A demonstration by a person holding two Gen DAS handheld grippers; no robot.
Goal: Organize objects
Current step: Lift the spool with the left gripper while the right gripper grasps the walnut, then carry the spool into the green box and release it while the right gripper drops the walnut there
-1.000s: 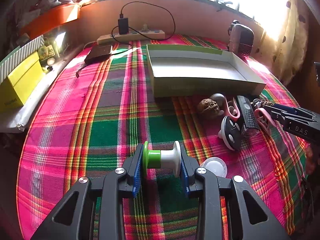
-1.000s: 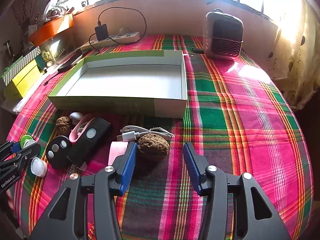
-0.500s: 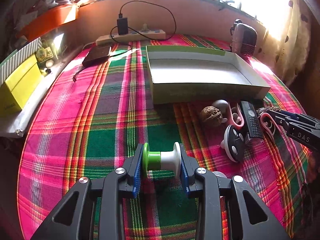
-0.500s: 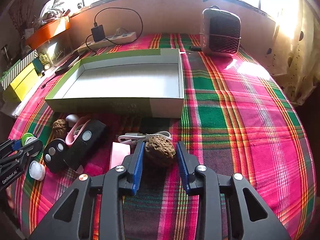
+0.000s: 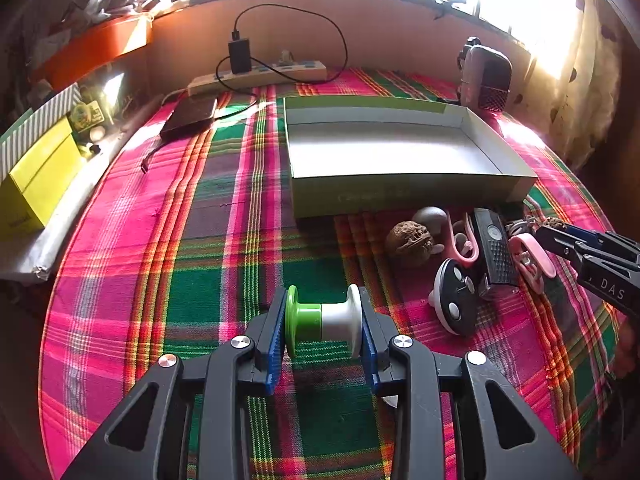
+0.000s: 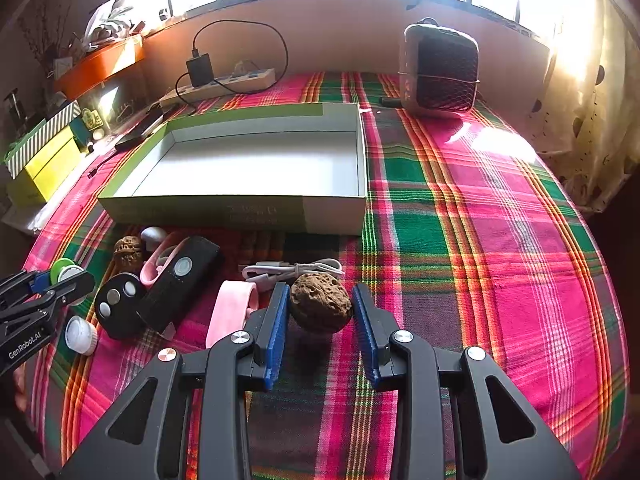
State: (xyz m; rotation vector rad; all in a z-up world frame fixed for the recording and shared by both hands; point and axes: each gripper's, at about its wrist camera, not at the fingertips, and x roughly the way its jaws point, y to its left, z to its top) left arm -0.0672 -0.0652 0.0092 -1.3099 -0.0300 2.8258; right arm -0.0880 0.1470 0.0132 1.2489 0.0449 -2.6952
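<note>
Spool and walnut gripped, box open

Green-white spool (image 5: 323,321) lies sideways between blue pads; wrinkled walnut (image 6: 320,302) clamped before the shallow box (image 6: 240,210).

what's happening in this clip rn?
A person is sorting small items on a plaid cloth, one handheld tool per hand. The left tool is shut on a green-and-white spool. The right tool is shut on a walnut. The open box behind them holds nothing yet. A second walnut, a round key fob, a black remote, a white cable and a white cap lie loose in front of it.
</note>
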